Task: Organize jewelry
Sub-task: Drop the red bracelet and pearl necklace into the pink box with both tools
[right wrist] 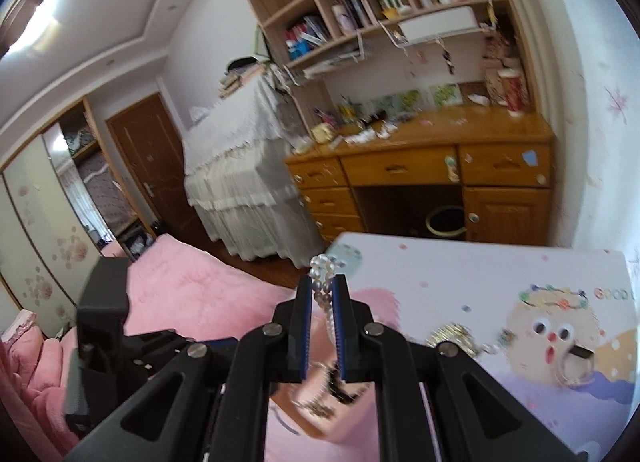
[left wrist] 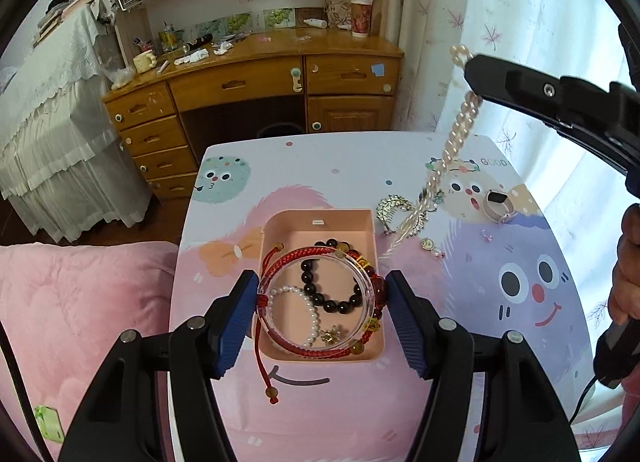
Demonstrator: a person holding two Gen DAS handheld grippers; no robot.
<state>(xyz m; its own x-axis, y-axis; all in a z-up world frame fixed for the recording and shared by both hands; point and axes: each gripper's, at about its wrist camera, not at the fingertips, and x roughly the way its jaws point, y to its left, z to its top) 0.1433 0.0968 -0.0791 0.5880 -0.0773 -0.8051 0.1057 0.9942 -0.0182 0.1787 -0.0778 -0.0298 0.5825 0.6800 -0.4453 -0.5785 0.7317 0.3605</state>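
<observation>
Gripping a clear round plastic bangle (left wrist: 318, 294) between its blue ribbed pads (left wrist: 236, 322), the left gripper (left wrist: 320, 314) holds it above the open pink rectangular jewelry box (left wrist: 276, 227). The fingers stand apart, clamped on the bangle's opposite sides. Seen through and around the ring are a red braided cord bracelet (left wrist: 304, 254), a dark round-bead bracelet (left wrist: 320, 294) and a small white pearl bracelet (left wrist: 304, 310); whether each lies in the box or hangs with the bangle cannot be told.

The right gripper (right wrist: 323, 282) has its fingers together, pinched on a long white pearl necklace (left wrist: 452, 141). The strand hangs down toward the cartoon-printed pastel table (left wrist: 520, 362), its lower end near a silver comb-shaped hair ornament (left wrist: 394, 203). A silver ring with a dark stone (left wrist: 496, 203) lies well apart, further right.
</observation>
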